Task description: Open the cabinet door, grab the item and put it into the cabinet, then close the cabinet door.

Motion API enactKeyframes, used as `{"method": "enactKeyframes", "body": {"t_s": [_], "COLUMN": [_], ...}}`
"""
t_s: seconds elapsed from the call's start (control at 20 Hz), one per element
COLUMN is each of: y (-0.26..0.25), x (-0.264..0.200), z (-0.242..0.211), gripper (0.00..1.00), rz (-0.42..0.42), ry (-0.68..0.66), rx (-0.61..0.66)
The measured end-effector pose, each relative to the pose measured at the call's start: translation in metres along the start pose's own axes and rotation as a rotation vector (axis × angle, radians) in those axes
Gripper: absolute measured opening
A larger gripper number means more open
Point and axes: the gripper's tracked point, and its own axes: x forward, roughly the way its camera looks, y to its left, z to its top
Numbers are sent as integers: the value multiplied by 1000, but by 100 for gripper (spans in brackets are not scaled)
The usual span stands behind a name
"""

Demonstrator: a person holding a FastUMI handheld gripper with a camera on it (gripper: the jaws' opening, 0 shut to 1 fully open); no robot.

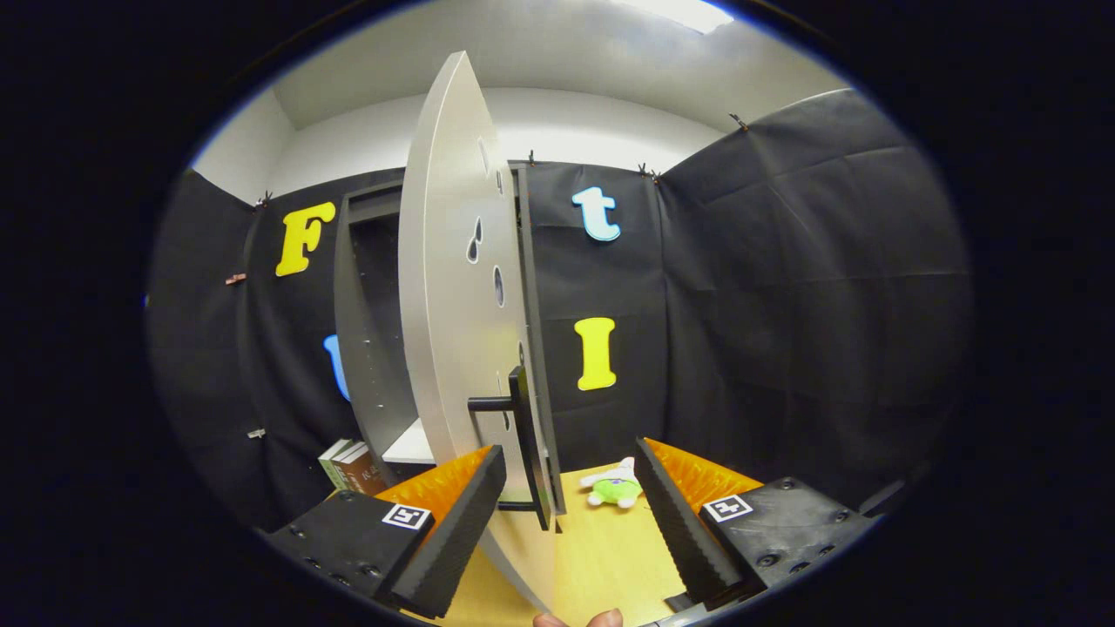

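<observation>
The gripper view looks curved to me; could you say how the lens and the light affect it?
Gripper view: the fisheye bows the cabinet door into an arc; a ceiling light glares overhead; the plush toy beyond the open gripper stays sharp.

Black cloth wall (pixel 766 287) hangs in panels around the booth, pinned along its top edge with small clips. White wall (pixel 592 122) and ceiling above it, bright ceiling light (pixel 684 10) overhead. Light wooden tabletop (pixel 601 557) at the bottom. A few books (pixel 353 466) stand upright at the far left, close to the cloth.
</observation>
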Motion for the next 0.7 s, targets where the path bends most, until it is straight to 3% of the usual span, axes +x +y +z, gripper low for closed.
{"method": "enactKeyframes", "body": {"t_s": [0.7], "y": [149], "x": [41], "z": [-20], "gripper": [98], "rz": [237], "ry": [51], "rx": [3]}}
